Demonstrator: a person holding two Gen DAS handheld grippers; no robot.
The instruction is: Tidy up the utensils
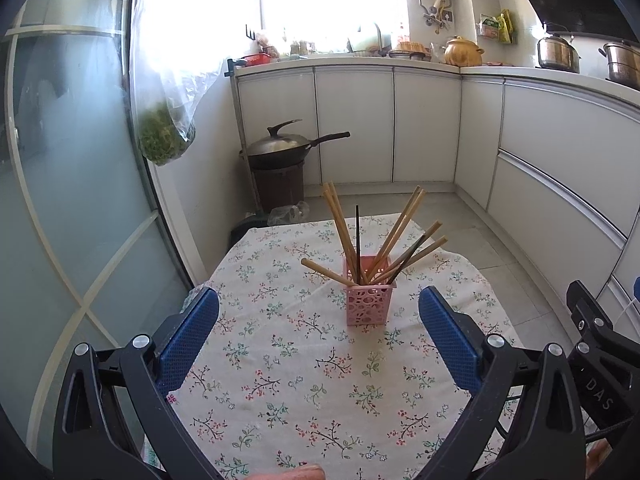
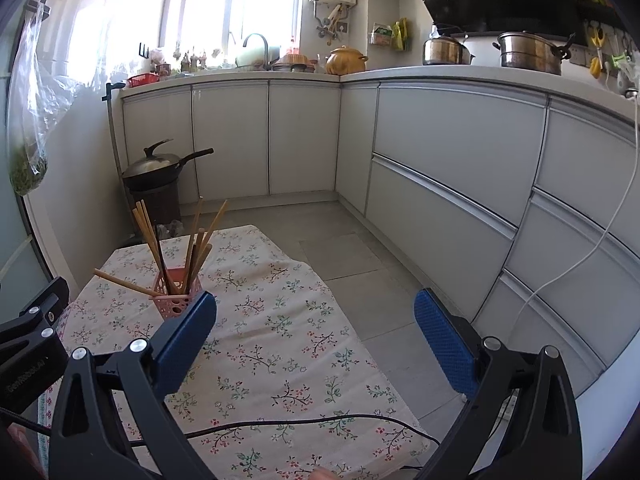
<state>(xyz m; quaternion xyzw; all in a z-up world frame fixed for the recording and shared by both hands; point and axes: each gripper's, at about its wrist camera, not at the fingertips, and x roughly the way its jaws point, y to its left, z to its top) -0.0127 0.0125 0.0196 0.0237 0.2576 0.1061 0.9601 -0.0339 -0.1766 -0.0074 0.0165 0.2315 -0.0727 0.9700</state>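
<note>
Left wrist view showed the desk (image 1: 280,380), draped in a floral tablecloth (image 1: 328,364), filling the lower half of the frame. Toward its far end stood a pink perforated holder (image 1: 369,305), upright on the cloth, with a bundle of chopsticks (image 1: 362,246) fanned out of its top; most were wooden and a few dark, and one wooden stick leaned low to the left over the rim. The left claw (image 1: 319,322) hung above the near part of the desk with its blue pads spread wide and nothing between them, well short of the holder. In the right wrist view the right claw (image 2: 316,322) was likewise spread and empty, the holder sitting just beyond its left pad. A black cable (image 2: 320,422) lay across the cloth's near edge.
</note>
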